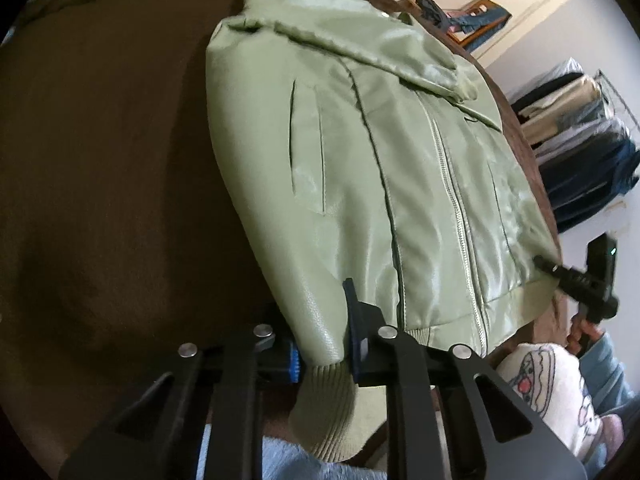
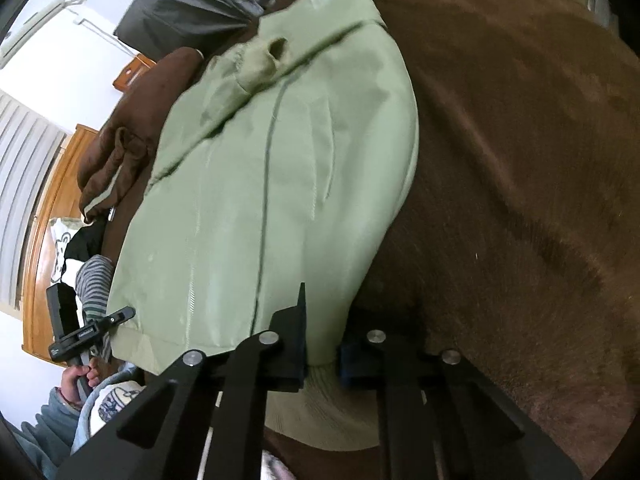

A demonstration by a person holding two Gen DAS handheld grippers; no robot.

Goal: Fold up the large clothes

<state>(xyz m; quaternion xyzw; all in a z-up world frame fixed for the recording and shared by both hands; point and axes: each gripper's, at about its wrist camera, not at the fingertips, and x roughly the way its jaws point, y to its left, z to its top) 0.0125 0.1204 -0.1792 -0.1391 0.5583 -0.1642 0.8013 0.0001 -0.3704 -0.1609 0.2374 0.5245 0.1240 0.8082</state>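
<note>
Here, pale green jacket (image 1: 360,152) spread zip-up on a brown bed cover (image 1: 100,160), collar far, ribbed hem near and hanging past the near edge. Left claw (image 1: 324,356) clamped on the hem's near left corner, leathery shell and ribbing bunched between its pads. Right claw (image 2: 322,364) likewise pinched shut on the right corner.

Risks, as judged: smooth glossy shell sliding out of a narrow pinch once lifted, leaving only stretchy ribbing held; uneven lift of the two corners skewing the fold line off the zip; sleeves tucked under the body dragging loose; fuzzy cover catching the fabric and bunching it. Heaped clothes (image 2: 112,168) at the far left close enough to snag a carried hem.
</note>
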